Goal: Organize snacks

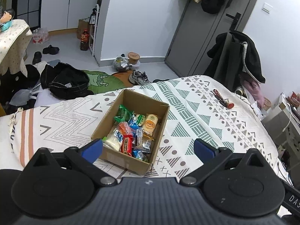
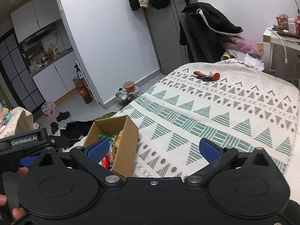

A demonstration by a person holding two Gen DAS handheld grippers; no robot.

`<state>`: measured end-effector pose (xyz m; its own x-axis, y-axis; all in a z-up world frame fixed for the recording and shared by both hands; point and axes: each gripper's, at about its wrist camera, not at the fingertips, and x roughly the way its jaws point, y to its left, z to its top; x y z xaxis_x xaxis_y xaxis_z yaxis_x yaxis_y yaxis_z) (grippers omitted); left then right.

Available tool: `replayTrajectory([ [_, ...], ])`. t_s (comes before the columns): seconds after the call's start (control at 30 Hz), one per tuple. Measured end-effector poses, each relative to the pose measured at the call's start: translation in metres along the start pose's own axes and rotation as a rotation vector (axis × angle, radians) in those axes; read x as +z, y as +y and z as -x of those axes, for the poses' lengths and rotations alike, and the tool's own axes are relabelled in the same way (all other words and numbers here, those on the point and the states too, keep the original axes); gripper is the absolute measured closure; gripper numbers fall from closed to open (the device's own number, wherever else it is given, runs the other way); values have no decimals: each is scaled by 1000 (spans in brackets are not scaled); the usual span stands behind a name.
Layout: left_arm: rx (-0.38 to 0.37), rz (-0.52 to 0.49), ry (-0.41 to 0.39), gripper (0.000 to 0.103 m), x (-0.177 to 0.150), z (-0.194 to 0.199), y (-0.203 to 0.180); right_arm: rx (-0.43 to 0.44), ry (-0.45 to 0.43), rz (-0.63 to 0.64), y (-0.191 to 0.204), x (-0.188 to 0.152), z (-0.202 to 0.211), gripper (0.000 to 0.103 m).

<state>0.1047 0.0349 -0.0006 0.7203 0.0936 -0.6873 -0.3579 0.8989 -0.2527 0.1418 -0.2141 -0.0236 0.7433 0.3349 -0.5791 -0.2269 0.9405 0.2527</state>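
Observation:
An open cardboard box (image 1: 159, 129) rests on the patterned cloth (image 1: 196, 112) and holds several wrapped snacks: a green packet (image 1: 122, 112), a red packet (image 1: 127, 144), a white one (image 1: 113, 139) and a round biscuit pack (image 1: 150, 123). My left gripper (image 1: 148, 149) hovers open over the box's near end, blue pads wide apart, nothing between them. In the right wrist view the same box (image 2: 124, 144) sits at lower left, snacks (image 2: 112, 144) partly hidden by my finger. My right gripper (image 2: 153, 150) is open and holds nothing, just right of the box.
A bunch of keys with red tags (image 2: 206, 76) lies at the cloth's far end (image 1: 222, 98). Beyond it stands a chair draped with a black coat (image 1: 241, 56). Clothes, bags and shoes (image 1: 138, 77) litter the floor. The person's hand (image 2: 18, 172) holds the left gripper's handle.

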Motion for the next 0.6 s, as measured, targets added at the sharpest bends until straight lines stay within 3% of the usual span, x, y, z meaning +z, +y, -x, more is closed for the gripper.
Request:
replayTrajectory([
  [0.6, 2, -87, -18, 0, -9, 33, 21, -65, -24, 7, 5, -13, 37, 0],
])
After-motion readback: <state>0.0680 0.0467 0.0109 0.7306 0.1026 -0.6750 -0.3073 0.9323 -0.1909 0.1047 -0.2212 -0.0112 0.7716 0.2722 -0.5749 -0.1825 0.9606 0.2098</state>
